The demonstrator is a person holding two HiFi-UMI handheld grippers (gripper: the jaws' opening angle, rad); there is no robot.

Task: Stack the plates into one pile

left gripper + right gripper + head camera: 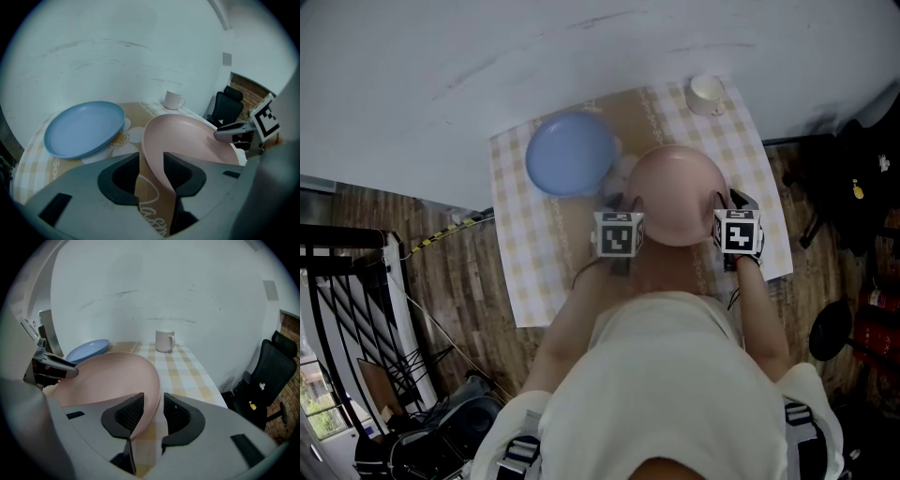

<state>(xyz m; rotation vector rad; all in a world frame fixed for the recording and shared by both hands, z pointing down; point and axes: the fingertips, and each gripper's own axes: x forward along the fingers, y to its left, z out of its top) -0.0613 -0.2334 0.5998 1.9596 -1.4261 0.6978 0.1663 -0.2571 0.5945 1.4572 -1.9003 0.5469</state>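
A pink plate (675, 192) sits between my two grippers on the checked tablecloth (525, 262), just right of a blue plate (570, 153). My left gripper (622, 202) straddles the pink plate's left rim; in the left gripper view that rim (154, 159) runs between the jaws with a gap beside it, so the gripper (151, 166) is open. My right gripper (727, 199) straddles the right rim. In the right gripper view the pink plate (108, 380) passes between the parted jaws of that gripper (153, 411), also open. The blue plate (84, 127) (89, 350) lies apart and untouched.
A white mug (706, 94) (173, 100) (164, 341) stands at the cloth's far right corner. A white wall runs behind the table. A black office chair (265, 380) stands off the table's right side. Black racks (356, 319) stand on the wooden floor at left.
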